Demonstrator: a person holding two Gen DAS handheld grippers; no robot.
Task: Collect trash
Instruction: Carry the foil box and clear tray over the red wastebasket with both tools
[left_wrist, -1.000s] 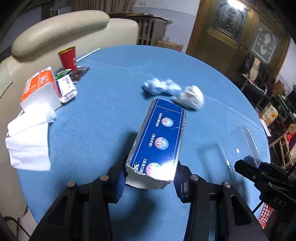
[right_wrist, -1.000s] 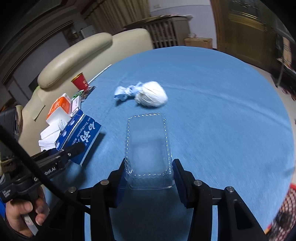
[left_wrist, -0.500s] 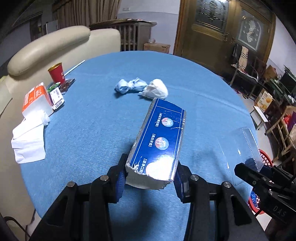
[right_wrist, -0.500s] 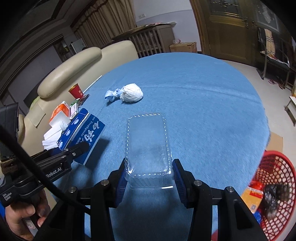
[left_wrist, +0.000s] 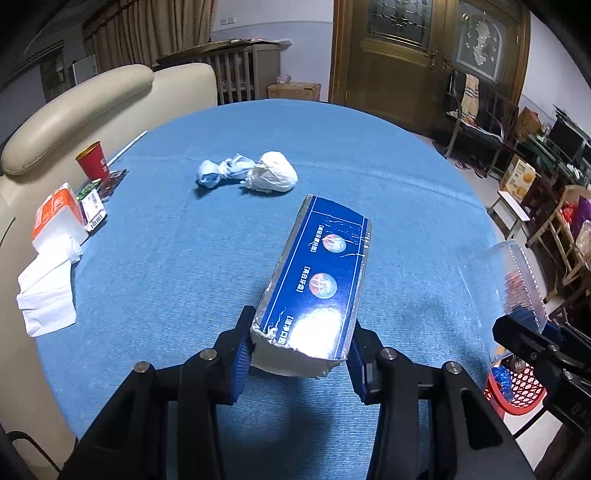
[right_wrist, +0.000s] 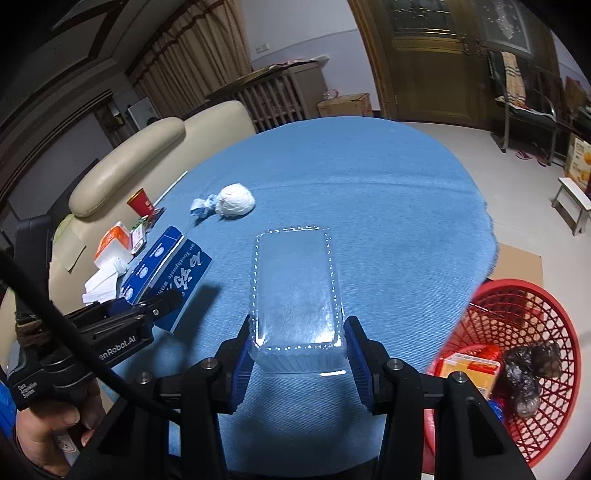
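My left gripper (left_wrist: 300, 345) is shut on a blue toothpaste box (left_wrist: 321, 277), held above the blue round table (left_wrist: 166, 266). The same box (right_wrist: 166, 266) shows at the left of the right wrist view. My right gripper (right_wrist: 297, 341) is shut on a clear plastic container (right_wrist: 295, 291), which also appears at the right edge of the left wrist view as a clear plastic container (left_wrist: 506, 280). A red mesh basket (right_wrist: 517, 328) with trash in it stands on the floor to the lower right. A white and blue crumpled wad (left_wrist: 258, 173) lies mid-table.
At the table's left edge sit a red cup (left_wrist: 92, 162), an orange-and-white pack (left_wrist: 55, 214), small packets (left_wrist: 94, 206) and white tissues (left_wrist: 46, 291). A cream sofa (left_wrist: 81, 107) stands behind. Chairs and boxes line the right wall. A hand (right_wrist: 48, 432) grips the left tool.
Both grippers have carried their items toward the table's right edge. The red basket has come into view, and the wad and cup now look farther away.
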